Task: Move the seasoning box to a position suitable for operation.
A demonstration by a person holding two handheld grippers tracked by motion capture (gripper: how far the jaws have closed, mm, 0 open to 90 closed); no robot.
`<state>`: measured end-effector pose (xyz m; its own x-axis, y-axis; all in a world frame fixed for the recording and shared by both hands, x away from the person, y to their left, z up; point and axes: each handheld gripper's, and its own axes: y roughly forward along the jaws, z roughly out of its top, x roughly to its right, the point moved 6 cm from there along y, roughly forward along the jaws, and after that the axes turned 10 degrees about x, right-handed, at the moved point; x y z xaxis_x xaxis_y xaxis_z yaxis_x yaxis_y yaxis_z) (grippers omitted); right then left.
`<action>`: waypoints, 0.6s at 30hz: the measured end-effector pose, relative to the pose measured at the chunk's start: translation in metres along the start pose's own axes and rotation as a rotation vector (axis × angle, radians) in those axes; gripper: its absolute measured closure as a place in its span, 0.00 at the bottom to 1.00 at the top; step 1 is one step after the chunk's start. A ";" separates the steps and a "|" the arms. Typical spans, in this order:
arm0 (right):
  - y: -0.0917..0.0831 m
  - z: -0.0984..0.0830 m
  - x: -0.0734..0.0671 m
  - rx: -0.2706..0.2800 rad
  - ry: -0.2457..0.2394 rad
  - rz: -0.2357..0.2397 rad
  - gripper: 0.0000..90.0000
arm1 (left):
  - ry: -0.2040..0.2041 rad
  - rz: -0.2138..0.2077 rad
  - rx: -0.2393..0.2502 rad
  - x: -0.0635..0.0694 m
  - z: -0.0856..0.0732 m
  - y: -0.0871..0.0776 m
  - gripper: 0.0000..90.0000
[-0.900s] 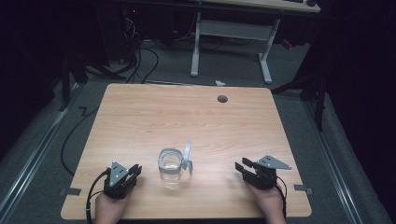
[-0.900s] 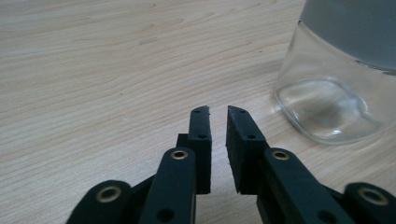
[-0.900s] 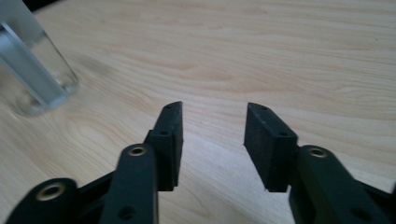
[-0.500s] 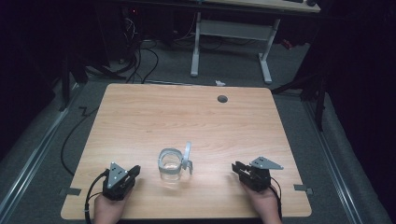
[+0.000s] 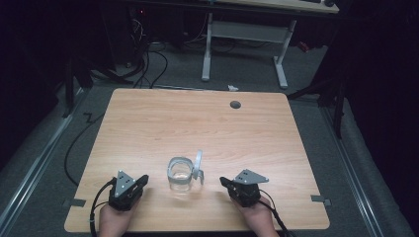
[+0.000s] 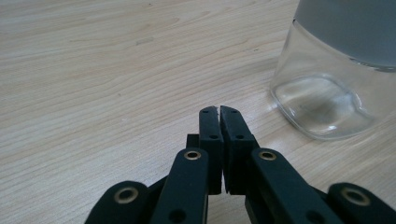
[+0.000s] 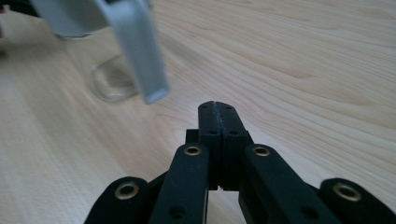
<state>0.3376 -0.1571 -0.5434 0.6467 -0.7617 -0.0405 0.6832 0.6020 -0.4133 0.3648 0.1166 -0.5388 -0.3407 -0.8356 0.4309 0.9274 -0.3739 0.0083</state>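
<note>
A clear, squat glass jar [image 5: 179, 174] with its hinged lid [image 5: 198, 165] standing open is sitting near the wooden counter's [image 5: 197, 123] front edge, between the left hand-held gripper [image 5: 143, 179] and right hand-held gripper [image 5: 223, 181]. Both are resting closed and empty, pointing inward; the lid is facing the right one.

a pale wooden table [image 5: 148, 123] stands on grey carpet [image 5: 44, 163]. beyond it, a white-legged desk [image 5: 244, 47] and black cables [image 5: 148, 59] sit in a dark room.
</note>
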 end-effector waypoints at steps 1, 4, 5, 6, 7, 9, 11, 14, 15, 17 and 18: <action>0.002 0.001 -0.004 0.001 -0.004 0.009 1.00 | 0.003 0.000 -0.003 0.000 0.000 0.000 0.97; 0.005 0.002 -0.012 0.000 -0.014 0.029 1.00 | 0.002 -0.005 -0.003 0.002 -0.001 0.000 0.97; 0.006 0.001 -0.015 -0.003 -0.020 0.037 1.00 | 0.006 -0.006 -0.002 0.003 -0.002 -0.001 0.97; 0.008 0.001 -0.019 -0.006 -0.025 0.047 1.00 | 0.009 -0.006 -0.005 0.003 -0.002 -0.001 0.97; 0.009 0.000 -0.021 -0.006 -0.031 0.054 1.00 | 0.004 -0.003 -0.004 0.003 -0.003 -0.001 0.96; 0.010 -0.001 -0.025 0.002 -0.027 0.068 1.00 | 0.003 0.005 -0.008 0.001 -0.004 0.000 0.93; 0.011 -0.001 -0.028 0.008 -0.029 0.083 1.00 | -0.006 0.010 -0.007 0.000 -0.004 0.001 0.93; 0.014 -0.002 -0.031 0.012 -0.033 0.093 1.00 | -0.007 0.008 0.003 0.001 -0.002 0.001 0.92; 0.014 -0.001 -0.032 0.013 -0.031 0.094 1.00 | -0.004 0.006 0.004 0.001 -0.002 0.000 0.92; 0.016 0.001 -0.035 0.018 -0.038 0.104 1.00 | -0.005 0.007 0.004 0.000 -0.001 0.000 0.91; 0.018 0.003 -0.039 0.012 -0.034 0.125 1.00 | -0.007 0.008 0.005 0.000 -0.001 0.000 0.91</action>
<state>0.3258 -0.1159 -0.5467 0.7383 -0.6719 -0.0599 0.6004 0.6950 -0.3957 0.3651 0.1160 -0.5400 -0.3323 -0.8355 0.4377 0.9308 -0.3654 0.0092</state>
